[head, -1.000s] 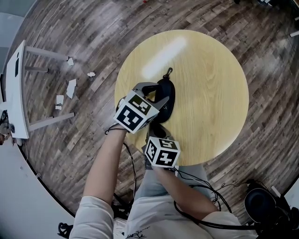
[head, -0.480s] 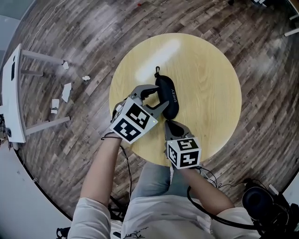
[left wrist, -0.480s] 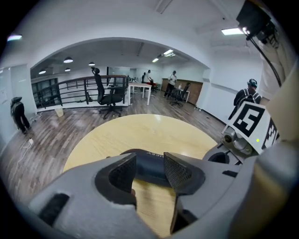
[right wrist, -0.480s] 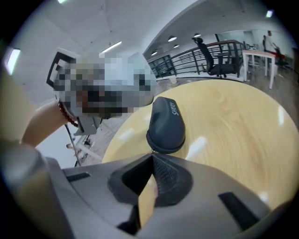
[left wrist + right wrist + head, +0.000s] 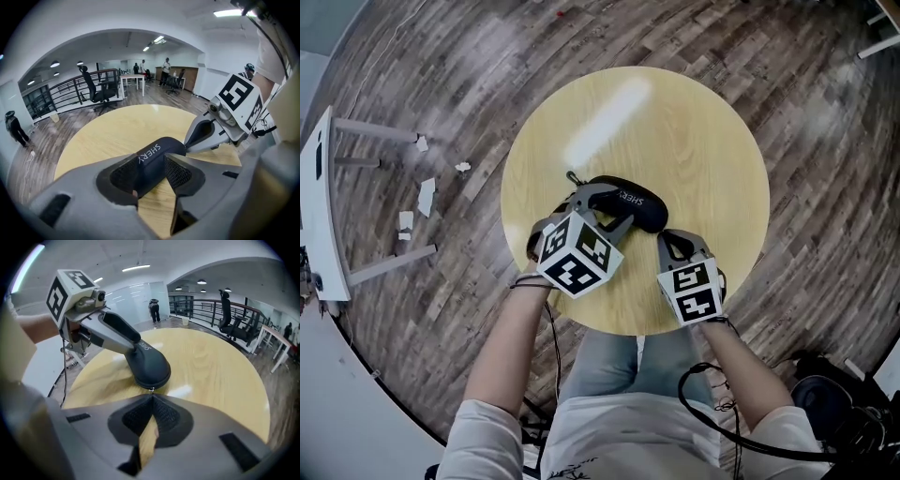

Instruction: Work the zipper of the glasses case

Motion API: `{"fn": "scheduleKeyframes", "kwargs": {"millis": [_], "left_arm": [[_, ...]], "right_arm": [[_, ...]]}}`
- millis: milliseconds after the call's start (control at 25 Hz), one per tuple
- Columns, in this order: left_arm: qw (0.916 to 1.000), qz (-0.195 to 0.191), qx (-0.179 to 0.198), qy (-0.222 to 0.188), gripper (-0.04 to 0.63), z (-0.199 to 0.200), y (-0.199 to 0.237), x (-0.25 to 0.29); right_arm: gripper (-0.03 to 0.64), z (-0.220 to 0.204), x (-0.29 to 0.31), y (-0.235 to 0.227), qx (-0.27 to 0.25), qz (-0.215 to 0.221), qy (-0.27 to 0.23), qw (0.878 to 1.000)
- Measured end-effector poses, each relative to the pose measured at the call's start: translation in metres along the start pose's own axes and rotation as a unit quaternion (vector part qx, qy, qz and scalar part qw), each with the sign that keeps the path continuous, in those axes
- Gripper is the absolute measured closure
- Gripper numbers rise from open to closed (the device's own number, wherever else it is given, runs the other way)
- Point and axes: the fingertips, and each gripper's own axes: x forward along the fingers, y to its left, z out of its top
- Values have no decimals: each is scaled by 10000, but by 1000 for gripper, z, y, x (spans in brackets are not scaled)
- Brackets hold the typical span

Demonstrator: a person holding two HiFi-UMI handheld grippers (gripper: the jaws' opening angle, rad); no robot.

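A black glasses case (image 5: 630, 199) is seen lying on the round yellow tabletop (image 5: 675, 122), on the side nearer the person, its length running left to right in the head view. White lettering is carried on its top. The case's left half is clamped crosswise by the left gripper (image 5: 605, 206). In the left gripper view both pads are pressed against the case's sides, and these jaws have just been closing a little on it. The right gripper (image 5: 667, 236) is held at the case's right end, low over the tabletop. Its jaws are pressed together, and the small metal zipper pull (image 5: 151, 390) appears to be nipped at their very tips. The case is shown zipped along the visible seam. Paper scraps (image 5: 425, 197) are scattered on the wood floor (image 5: 825, 141).
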Motion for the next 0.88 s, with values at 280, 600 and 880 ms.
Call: {"fn": "scheduleKeyframes", "kwargs": {"millis": [280, 600, 880], "left_arm": [[9996, 165, 101, 210, 422, -5, -2, 3], [9997, 105, 61, 214, 422, -4, -2, 4], [9997, 138, 36, 214, 423, -7, -2, 1]], "right_arm": [[618, -2, 4, 14, 30, -154, 33, 9999], [618, 2, 11, 25, 372, -176, -101, 9991], [618, 0, 10, 26, 372, -157, -66, 9992]]}}
